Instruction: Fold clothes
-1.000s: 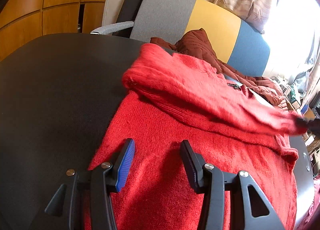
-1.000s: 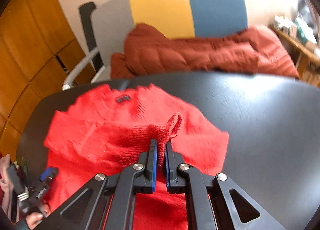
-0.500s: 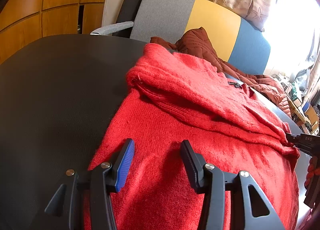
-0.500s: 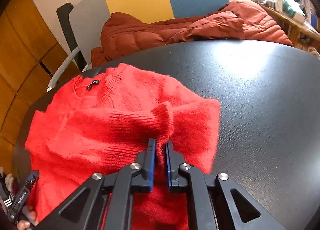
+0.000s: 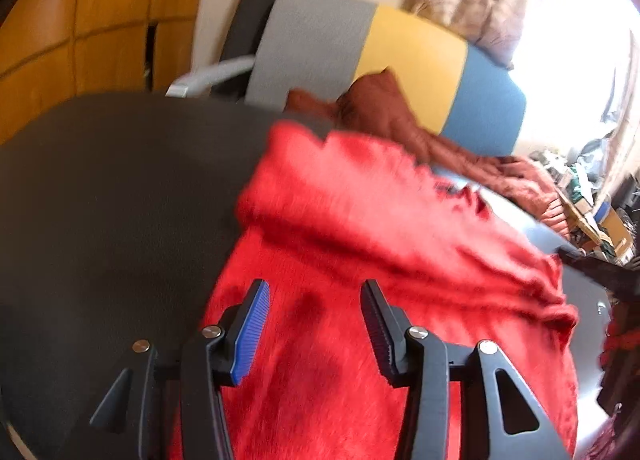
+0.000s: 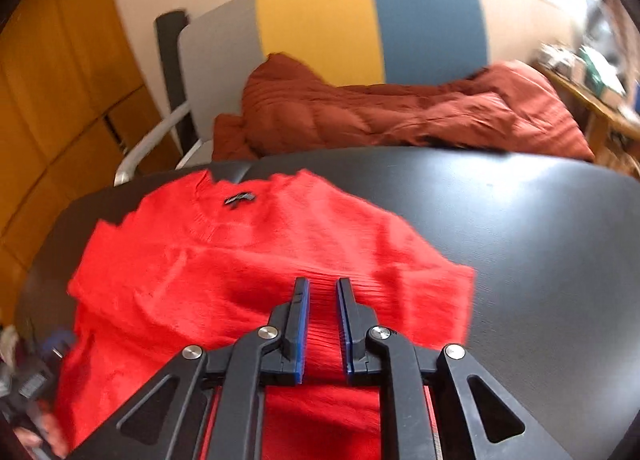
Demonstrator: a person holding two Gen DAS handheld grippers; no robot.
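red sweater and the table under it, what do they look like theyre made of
Red sweater: a fuzzy knit, likely wool or acrylic; ribbed collar and cuff and a soft nap show. Table: a dark, smooth, semi-matte top, perhaps laminate or painted wood; it carries soft window glare.

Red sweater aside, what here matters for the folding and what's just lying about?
In the job:
red sweater, sleeve folded across it
left gripper, open
right gripper, slightly open
black table

Lying about:
rust-brown quilted jacket
grey-yellow-blue chair
clutter at right
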